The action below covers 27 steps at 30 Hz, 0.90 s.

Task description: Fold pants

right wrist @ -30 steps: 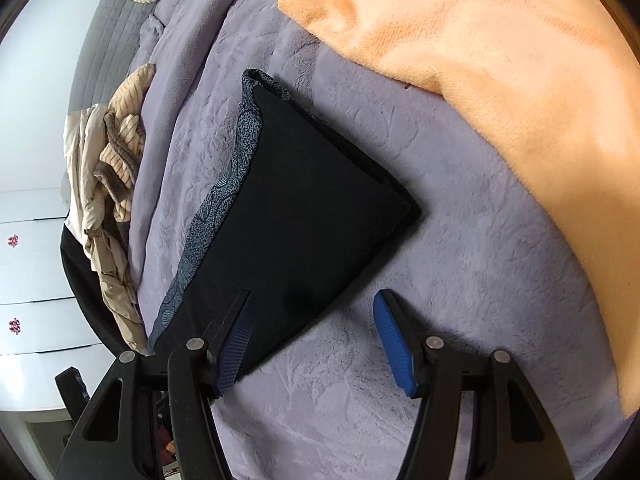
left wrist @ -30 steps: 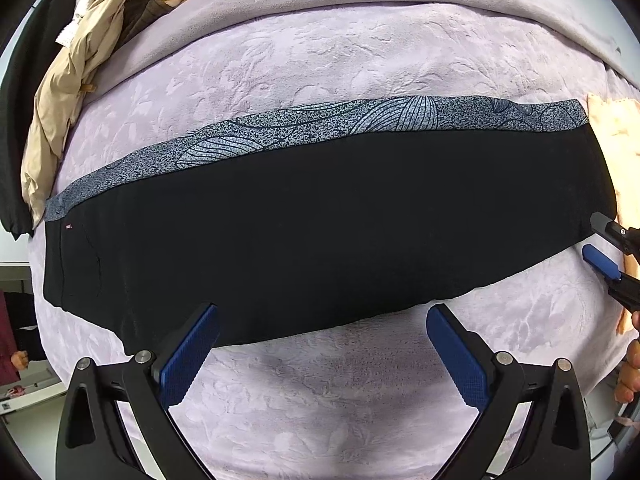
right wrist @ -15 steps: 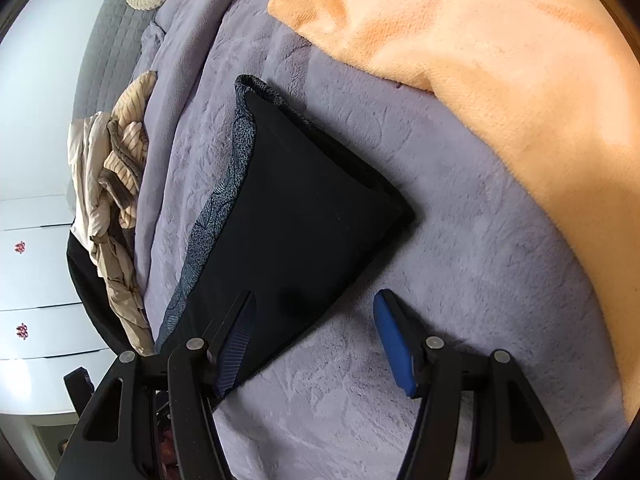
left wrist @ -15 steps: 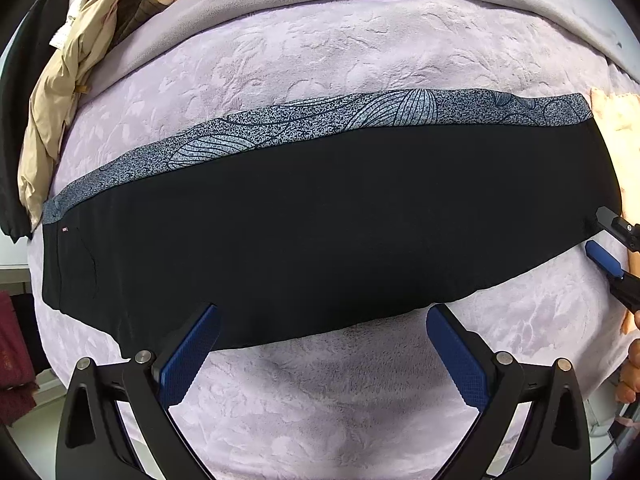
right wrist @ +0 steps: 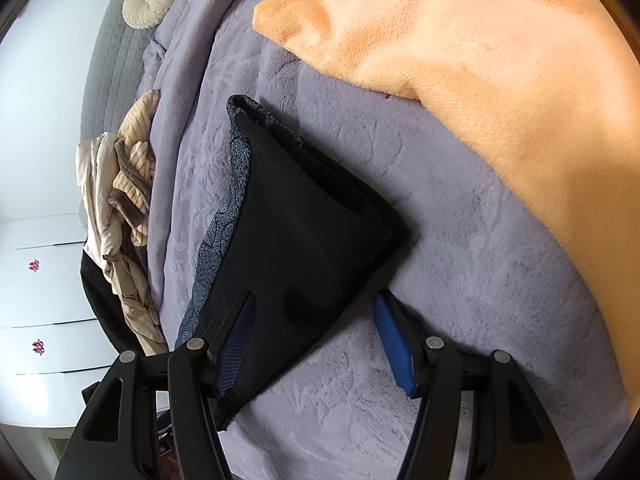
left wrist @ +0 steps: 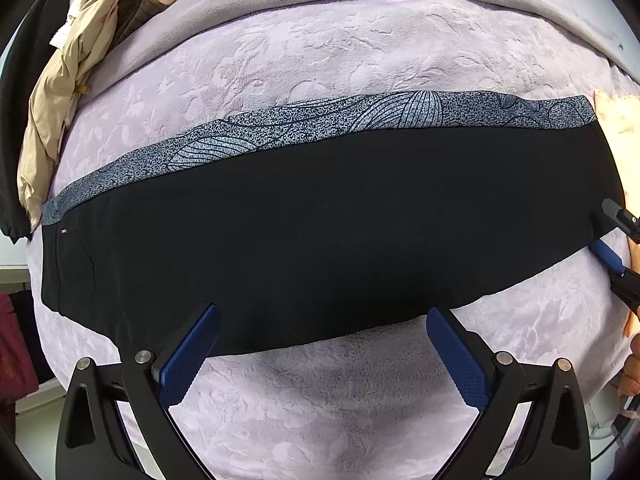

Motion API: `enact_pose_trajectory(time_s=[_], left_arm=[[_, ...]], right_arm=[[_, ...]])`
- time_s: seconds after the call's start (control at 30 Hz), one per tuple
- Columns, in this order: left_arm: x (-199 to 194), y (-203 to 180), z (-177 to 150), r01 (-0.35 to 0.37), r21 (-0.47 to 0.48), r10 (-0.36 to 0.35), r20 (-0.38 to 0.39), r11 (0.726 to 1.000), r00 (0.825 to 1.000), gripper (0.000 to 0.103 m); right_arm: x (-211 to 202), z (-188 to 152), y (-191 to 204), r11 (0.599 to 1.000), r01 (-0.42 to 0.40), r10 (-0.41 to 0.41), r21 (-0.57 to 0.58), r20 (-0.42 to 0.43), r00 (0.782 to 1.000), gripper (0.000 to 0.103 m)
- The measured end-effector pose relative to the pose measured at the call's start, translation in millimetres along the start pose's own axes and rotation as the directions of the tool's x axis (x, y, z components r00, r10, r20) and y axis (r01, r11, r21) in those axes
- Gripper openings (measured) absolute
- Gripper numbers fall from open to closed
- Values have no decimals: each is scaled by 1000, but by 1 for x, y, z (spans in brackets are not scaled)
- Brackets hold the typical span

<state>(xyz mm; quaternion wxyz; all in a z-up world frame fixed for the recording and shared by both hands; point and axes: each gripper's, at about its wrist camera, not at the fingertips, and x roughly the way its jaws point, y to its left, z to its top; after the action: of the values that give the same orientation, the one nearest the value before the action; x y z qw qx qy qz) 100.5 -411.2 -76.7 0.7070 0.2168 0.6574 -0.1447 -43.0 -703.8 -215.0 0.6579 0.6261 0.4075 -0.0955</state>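
The black pants lie flat in a long band across a lilac bedspread, folded lengthwise, with a grey patterned layer showing along the far edge. My left gripper is open and empty over the near edge of the pants, near their middle. My right gripper is open and empty at the right end of the pants, its jaws straddling the near corner; it also shows at the right edge of the left wrist view.
An orange blanket covers the bed right of the pants. A heap of beige and striped clothes lies at the far left, also in the right wrist view. A round cushion sits by the headboard.
Both grippers have moved slightly closer to the pants. The pants have not moved and both grippers stay open.
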Motion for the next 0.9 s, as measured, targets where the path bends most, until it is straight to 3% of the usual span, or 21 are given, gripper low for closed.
enact_pose_trajectory(time_s=[0.33, 0.37, 0.4, 0.43, 0.5, 0.67, 0.8, 0.87, 0.9], left_arm=[[5, -3, 6, 16, 4, -16, 3, 1000, 1000, 103], [6, -2, 6, 23, 4, -23, 4, 1000, 1000, 103], [8, -3, 7, 29, 8, -29, 3, 1000, 1000, 100], [9, -2, 8, 25, 9, -25, 6, 1000, 1000, 91], [6, -2, 12, 31, 6, -31, 23, 999, 999, 89], [-2, -2, 43, 46, 1, -45, 145, 999, 988, 89], [34, -16, 80, 14, -17, -10, 195, 1000, 981, 89], [70, -21, 92, -18, -20, 21, 158, 1000, 987, 91], [85, -21, 95, -31, -30, 35, 155, 999, 987, 97]], right_arm=[[11, 8, -2, 1000, -17, 17, 4, 3, 1000, 63], [13, 10, -1, 1000, -28, 28, 5, -1, 1000, 49], [14, 12, 0, 999, -48, 48, 4, -11, 999, 24], [14, 14, 1, 996, -90, 90, 4, -16, 996, 18], [8, 14, 2, 990, -140, 140, -11, -14, 990, 17], [17, 14, -11, 994, -108, 108, -2, -37, 993, 24], [21, 15, -12, 994, -103, 102, -32, -39, 994, 25], [24, 16, -16, 995, -101, 100, -21, -41, 994, 22], [25, 16, -16, 995, -100, 99, -16, -39, 994, 19]])
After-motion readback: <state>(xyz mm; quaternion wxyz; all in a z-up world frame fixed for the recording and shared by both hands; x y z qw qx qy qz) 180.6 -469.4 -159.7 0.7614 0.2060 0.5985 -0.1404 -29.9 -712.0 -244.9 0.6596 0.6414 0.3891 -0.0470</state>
